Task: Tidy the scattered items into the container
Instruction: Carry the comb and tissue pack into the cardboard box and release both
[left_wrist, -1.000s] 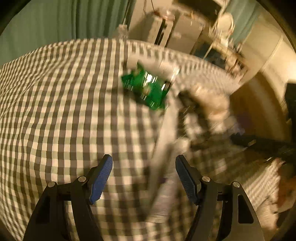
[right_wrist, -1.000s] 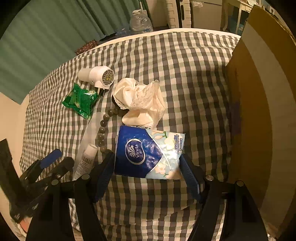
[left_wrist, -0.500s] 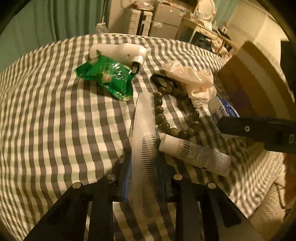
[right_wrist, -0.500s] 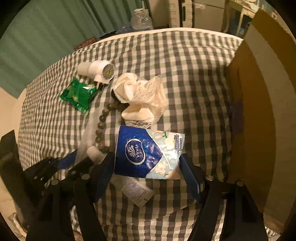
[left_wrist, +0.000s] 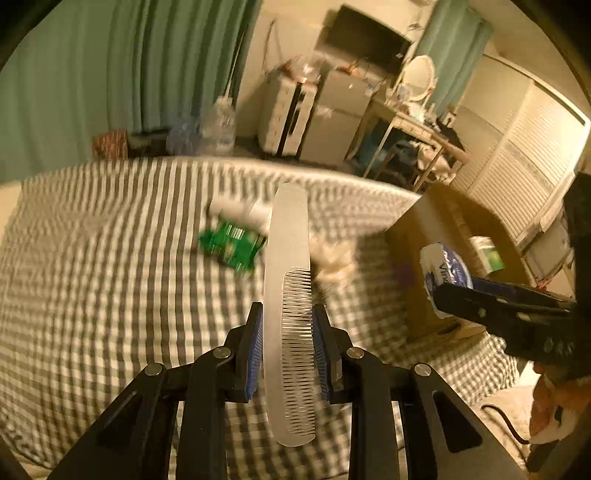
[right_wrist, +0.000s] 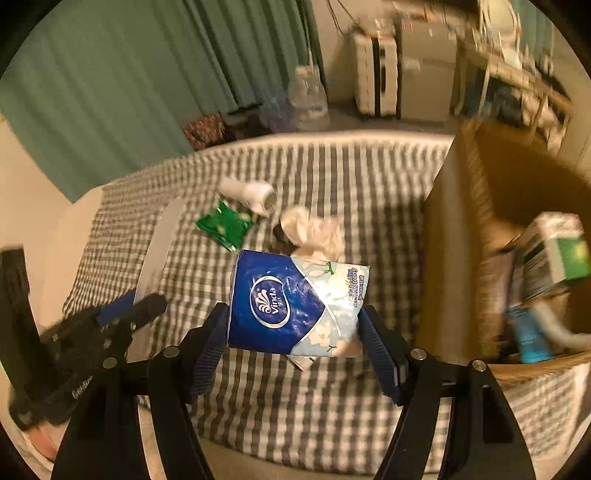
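While your right gripper (right_wrist: 293, 328) pinched the soft plastic tissue pack (right_wrist: 291, 299) by its two sides, the only legible print was "Vinda" in white script inside an oval on the pack's dark blue panel; the slanted green lettering on the pale floral panel was too blurred to read. The pack was a squarish pillow of glossy film, blue at one end, light blue with white flowers at the other, and it hung above the grey-and-white checked cloth (right_wrist: 369, 192), just beside the open brown cardboard box (right_wrist: 447, 240).

Your left gripper (left_wrist: 287, 347) had its blue ribbed pads pressed on the long translucent white plastic comb (left_wrist: 288, 295): a flat, slightly curved strip with rounded ends, fine teeth along the right edge of its near half, held lengthwise above the cloth.

On the cloth lay a crinkled green foil sachet (right_wrist: 223, 225), a white cylindrical plastic device (right_wrist: 247, 194) and a bunched cream fabric piece (right_wrist: 314, 232), close together, all blurred. Inside the box stood a white-and-green carton (right_wrist: 554, 251); its print was unreadable.
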